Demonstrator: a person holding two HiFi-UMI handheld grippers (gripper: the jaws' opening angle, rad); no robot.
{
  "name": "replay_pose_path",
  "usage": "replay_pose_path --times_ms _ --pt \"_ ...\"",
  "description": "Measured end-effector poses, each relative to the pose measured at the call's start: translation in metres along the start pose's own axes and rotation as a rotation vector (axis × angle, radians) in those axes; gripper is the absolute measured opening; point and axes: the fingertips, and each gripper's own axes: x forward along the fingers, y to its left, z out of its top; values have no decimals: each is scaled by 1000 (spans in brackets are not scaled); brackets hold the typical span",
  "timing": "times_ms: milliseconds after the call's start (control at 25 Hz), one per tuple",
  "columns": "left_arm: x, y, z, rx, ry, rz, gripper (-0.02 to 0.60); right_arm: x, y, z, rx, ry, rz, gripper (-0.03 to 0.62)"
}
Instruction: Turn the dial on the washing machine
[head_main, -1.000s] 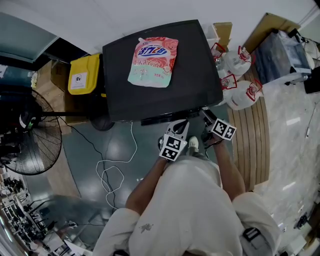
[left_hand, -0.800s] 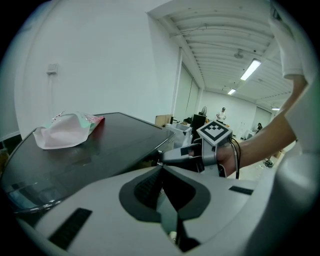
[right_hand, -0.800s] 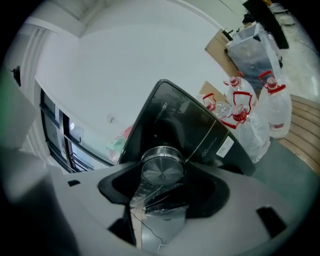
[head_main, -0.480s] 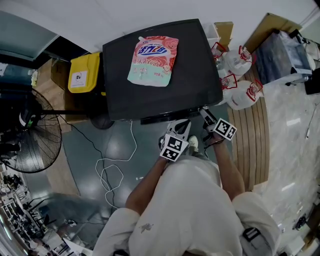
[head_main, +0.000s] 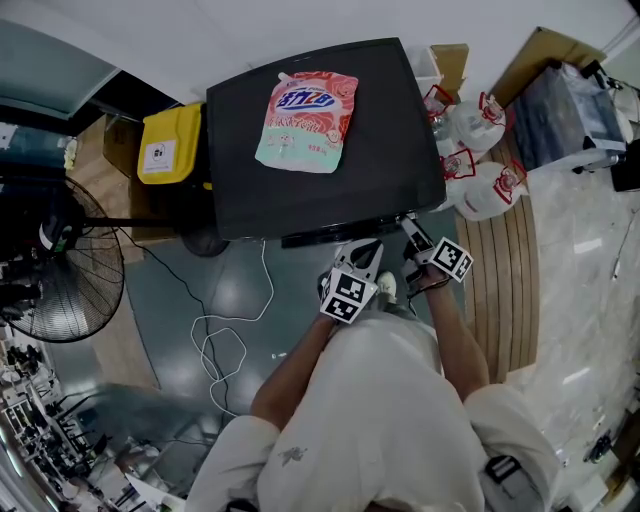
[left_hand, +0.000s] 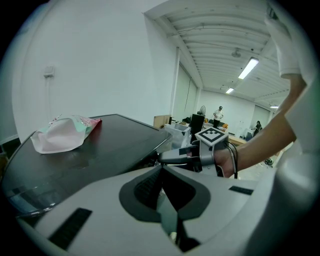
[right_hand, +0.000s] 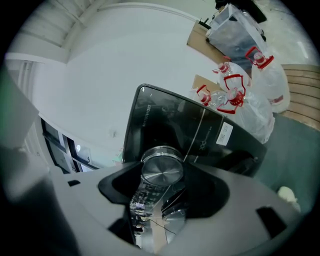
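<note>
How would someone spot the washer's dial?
Find the black washer with the pouch on top. On its front, clamped in the right gripper, sits the dial: the only round, brushed-silver knob on that dark panel.

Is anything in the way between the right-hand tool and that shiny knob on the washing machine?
Nothing visible stands between them. The right tool has the dial between its jaws, which are closed on its sides. The left tool is shut, holds nothing, and sits beside the right one.
</note>
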Motion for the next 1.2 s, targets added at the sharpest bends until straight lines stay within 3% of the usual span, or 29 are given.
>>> replay_pose_path --times_ms 1200 --pt "3 -3 -1 9 16 -14 14 0 -4 -2 296 -34 135 278"
